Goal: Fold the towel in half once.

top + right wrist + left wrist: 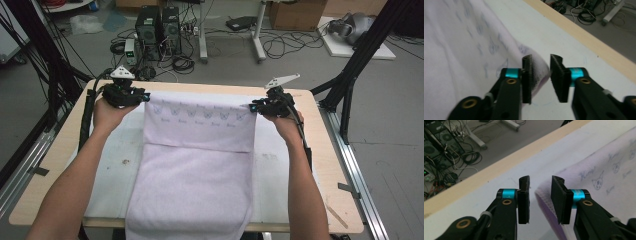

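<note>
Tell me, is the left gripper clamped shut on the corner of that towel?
No: in the left gripper view the left gripper has its jaws apart, with the towel corner lying loose between them.

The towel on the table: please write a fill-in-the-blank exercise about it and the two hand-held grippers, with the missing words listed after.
1. The towel is pale ____ in colour.
2. The jaws of the left hand-held gripper stand ____, with the towel's corner lying between them.
3. The small printed drawings run along the towel's ____ edge, between the left gripper and the right hand-held gripper.
4. The towel's near end hangs over the ____ edge of the table.

Missing words: purple; open; far; near
</note>
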The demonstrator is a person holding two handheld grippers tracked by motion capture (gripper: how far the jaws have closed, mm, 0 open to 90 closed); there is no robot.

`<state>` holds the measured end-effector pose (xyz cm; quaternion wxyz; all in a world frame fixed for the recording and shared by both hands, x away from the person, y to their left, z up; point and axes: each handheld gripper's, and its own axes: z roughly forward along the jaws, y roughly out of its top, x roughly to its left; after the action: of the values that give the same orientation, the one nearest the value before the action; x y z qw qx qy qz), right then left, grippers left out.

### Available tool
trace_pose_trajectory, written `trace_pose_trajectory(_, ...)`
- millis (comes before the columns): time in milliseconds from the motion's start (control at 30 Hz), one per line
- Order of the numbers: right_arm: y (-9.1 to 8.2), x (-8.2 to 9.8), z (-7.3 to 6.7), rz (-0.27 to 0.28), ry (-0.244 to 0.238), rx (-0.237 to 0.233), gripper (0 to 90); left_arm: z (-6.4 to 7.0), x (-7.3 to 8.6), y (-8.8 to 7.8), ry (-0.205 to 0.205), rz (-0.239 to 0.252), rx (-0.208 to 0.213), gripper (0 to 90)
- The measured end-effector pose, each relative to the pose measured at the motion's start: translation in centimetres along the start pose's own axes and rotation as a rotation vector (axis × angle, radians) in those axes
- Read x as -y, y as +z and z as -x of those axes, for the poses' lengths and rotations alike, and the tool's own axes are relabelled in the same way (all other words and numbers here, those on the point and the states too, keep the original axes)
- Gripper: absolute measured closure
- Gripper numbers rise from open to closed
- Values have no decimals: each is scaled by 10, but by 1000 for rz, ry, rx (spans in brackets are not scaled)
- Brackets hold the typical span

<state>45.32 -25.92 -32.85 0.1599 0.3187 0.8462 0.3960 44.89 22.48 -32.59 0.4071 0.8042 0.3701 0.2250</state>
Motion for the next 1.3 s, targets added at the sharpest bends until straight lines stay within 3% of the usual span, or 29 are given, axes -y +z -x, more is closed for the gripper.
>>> trace_pose_trajectory(100, 9, 15, -1, -56, 34, -25, 633, -2, 20, 4, -13, -31, 13, 620)
trace_pose_trajectory(133, 10, 19, -2, -47, 21, -14, 632, -2, 26, 5, -24, -32, 23, 615)
trace_pose_trajectory(267, 11, 34, -9, -41, 33, -53, 601, 3, 47, 6, -24, -35, 68, 601)
trace_pose_trajectory(533, 12, 64, -35, -41, 9, -103, 617, 27, 83, 12, 32, -39, 170, 595)
trace_pose_trajectory(767, 22, 90, -54, -64, -4, -153, 631, 36, 101, 16, 42, -51, 224, 616)
trace_pose_trajectory(867, 29, 99, -57, -76, 0, -165, 631, 40, 105, 24, 52, -88, 251, 626)
trace_pose_trajectory(967, 38, 103, -59, -123, 10, -184, 628, 46, 106, 31, 64, -98, 249, 638)
trace_pose_trajectory(1067, 43, 103, -61, -135, 9, -181, 646, 51, 109, 39, 88, -129, 224, 673)
trace_pose_trajectory(1200, 43, 103, -59, -139, 5, -176, 812, 51, 108, 39, 86, -127, 209, 841)
trace_pose_trajectory(1300, 41, 101, -60, -145, -16, -176, 867, 51, 106, 37, 97, -135, 207, 861)
